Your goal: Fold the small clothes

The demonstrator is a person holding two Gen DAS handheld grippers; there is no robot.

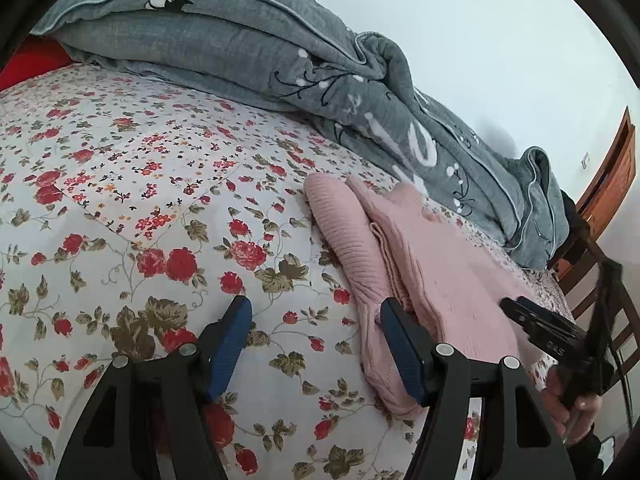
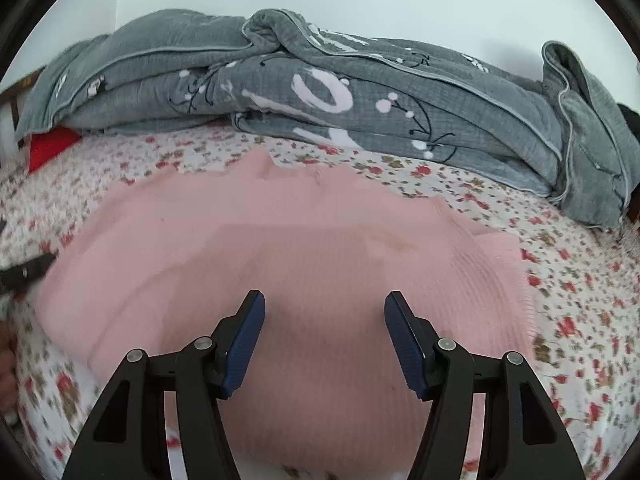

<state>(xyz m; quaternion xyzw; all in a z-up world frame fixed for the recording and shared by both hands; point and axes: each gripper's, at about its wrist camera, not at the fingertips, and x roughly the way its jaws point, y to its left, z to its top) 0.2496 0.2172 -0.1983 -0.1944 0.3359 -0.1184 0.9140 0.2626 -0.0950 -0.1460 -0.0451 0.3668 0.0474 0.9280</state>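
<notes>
Both grippers spread over a pink top on the bed.

Left view: the left gripper (image 1: 316, 340) gapes empty above the sheet (image 1: 120, 200), the folded top (image 1: 400, 248) beside its right finger. Right view: the right gripper (image 2: 324, 336) hovers spread over it. It looks mid-fold; next calls for pinching an edge.

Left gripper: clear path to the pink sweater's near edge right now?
Probably yes. The left gripper is open over the floral bedsheet, and the pink sweater lies just beside its right finger with nothing between.
</notes>
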